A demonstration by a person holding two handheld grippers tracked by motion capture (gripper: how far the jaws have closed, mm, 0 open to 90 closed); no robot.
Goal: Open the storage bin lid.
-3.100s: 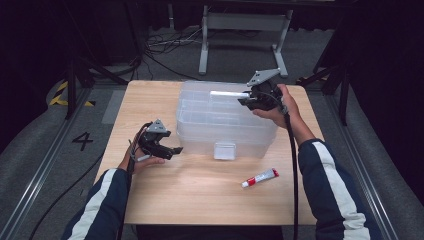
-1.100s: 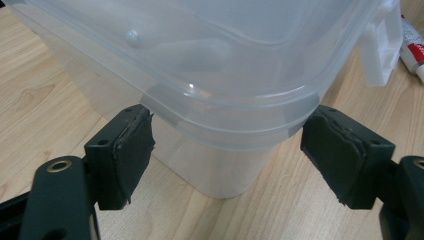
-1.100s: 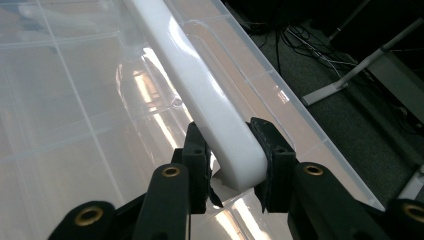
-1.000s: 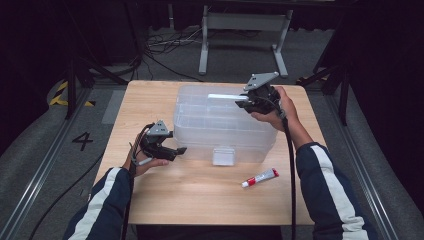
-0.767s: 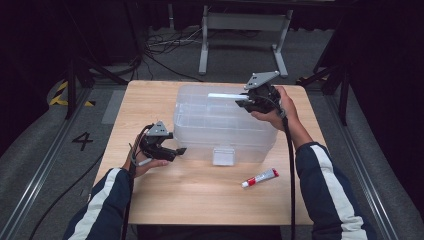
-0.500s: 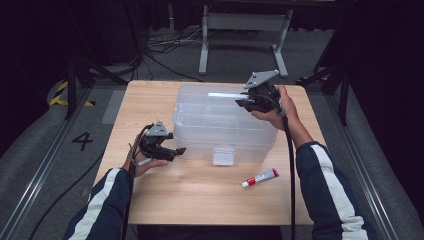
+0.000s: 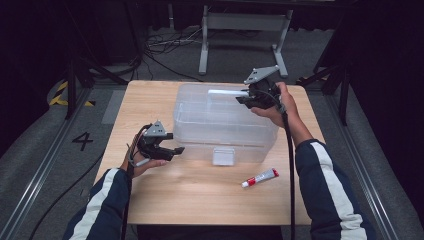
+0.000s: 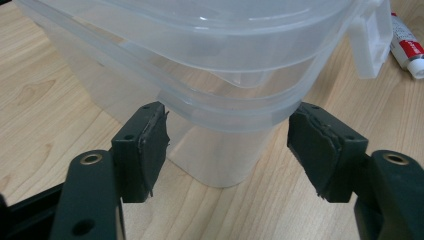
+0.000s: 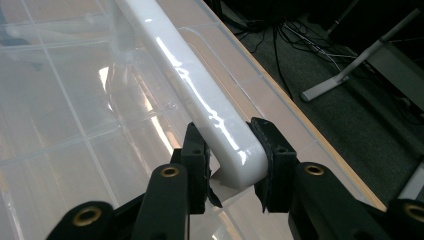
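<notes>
A clear lidded plastic box (image 7: 225, 125) stands mid-table. My right gripper (image 7: 242, 98) reaches over its far right edge and is shut on the box's white bar handle (image 9: 195, 85), one pad on each side of the bar's end (image 9: 232, 165). At the box's near left corner my left gripper (image 7: 177, 150) lies level just above the table. Its jaws have just been closing and stand on either side of the rounded rim corner (image 8: 225, 145), with the pads (image 8: 150, 145) at the rim but not clearly pressing on it.
A small white and red tube (image 7: 260, 177) lies on the wood in front of the box's right end. The box's white latch (image 7: 223, 156) hangs on its near side. Bare tabletop (image 7: 200, 200) stretches along the front edge.
</notes>
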